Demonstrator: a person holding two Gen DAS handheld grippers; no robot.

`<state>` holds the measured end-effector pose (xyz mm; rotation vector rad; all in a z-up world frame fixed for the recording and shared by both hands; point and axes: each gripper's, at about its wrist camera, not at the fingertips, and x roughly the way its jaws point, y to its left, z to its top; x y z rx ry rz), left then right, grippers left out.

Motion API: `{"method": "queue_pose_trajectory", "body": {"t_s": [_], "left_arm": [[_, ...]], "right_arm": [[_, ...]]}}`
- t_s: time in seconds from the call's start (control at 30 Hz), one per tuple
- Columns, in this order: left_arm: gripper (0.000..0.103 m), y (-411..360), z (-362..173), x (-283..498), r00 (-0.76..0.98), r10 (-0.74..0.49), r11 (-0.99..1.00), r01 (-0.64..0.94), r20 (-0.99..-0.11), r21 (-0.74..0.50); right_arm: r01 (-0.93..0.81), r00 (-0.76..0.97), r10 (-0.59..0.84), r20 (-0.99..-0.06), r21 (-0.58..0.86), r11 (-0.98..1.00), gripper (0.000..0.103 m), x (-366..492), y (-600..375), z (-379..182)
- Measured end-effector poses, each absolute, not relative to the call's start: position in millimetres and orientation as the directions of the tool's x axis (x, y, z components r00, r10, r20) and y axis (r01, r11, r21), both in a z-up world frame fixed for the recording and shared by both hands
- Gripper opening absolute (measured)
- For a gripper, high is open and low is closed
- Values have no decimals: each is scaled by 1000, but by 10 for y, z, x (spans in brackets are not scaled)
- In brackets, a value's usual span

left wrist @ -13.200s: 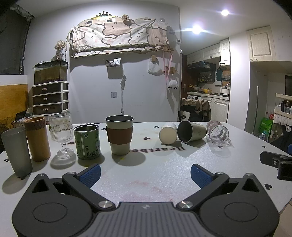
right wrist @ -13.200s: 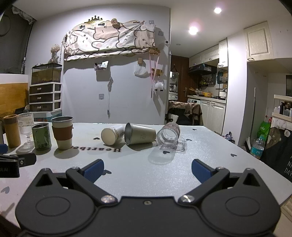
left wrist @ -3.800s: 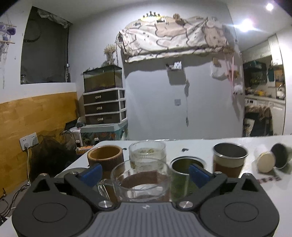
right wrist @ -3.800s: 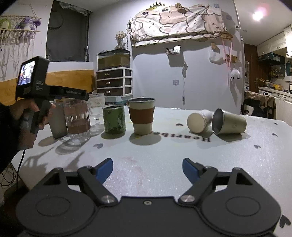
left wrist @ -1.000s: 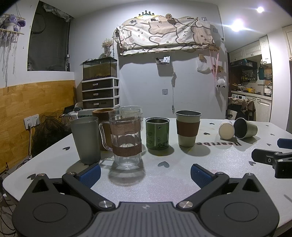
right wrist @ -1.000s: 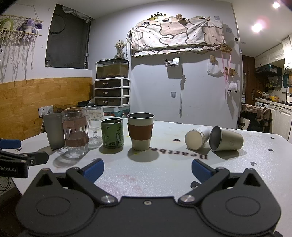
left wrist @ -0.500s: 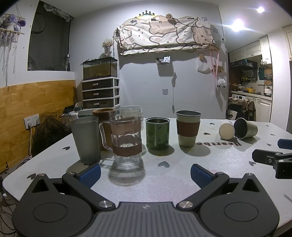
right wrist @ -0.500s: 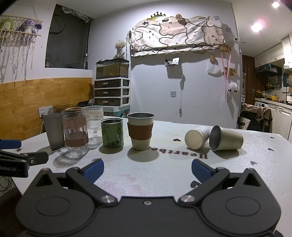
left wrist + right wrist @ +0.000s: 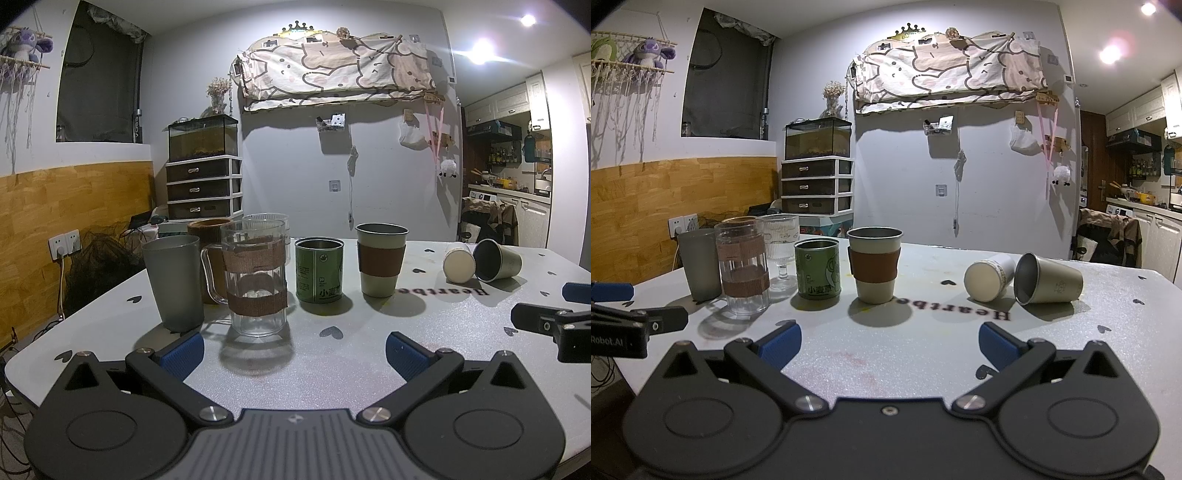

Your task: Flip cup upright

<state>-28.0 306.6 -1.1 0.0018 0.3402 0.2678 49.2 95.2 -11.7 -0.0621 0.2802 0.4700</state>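
Observation:
A steel cup (image 9: pixel 1049 278) and a white paper cup (image 9: pixel 988 280) lie on their sides on the white table (image 9: pixel 923 354), far right; both also show in the left wrist view, steel (image 9: pixel 496 260) and paper (image 9: pixel 459 262). A clear glass mug with brown bands (image 9: pixel 255 282) stands upright just ahead of my left gripper (image 9: pixel 293 350), which is open and empty. My right gripper (image 9: pixel 890 341) is open and empty, low over the table, well short of the lying cups.
Upright in a row: grey tumbler (image 9: pixel 173 282), brown ribbed cup (image 9: pixel 210 229), ribbed goblet (image 9: pixel 781 251), green tin (image 9: pixel 319 275), sleeved steel cup (image 9: pixel 381 264). The right gripper's tip (image 9: pixel 554 321) shows at the left view's right edge. The table's edges lie left and right.
Nothing has moved in the last second. Earlier, the glass mug lay on its side at the right; it now stands upright in the row at the left.

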Motion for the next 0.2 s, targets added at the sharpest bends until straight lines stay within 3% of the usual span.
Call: {"method": "queue_pose_trajectory", "body": {"t_s": [0.2], "left_arm": [[103, 3065, -10, -280, 908, 260, 965, -259, -330, 47]], "right_arm": [[-455, 854, 438, -281, 6, 890, 103, 493, 949, -116]]}}
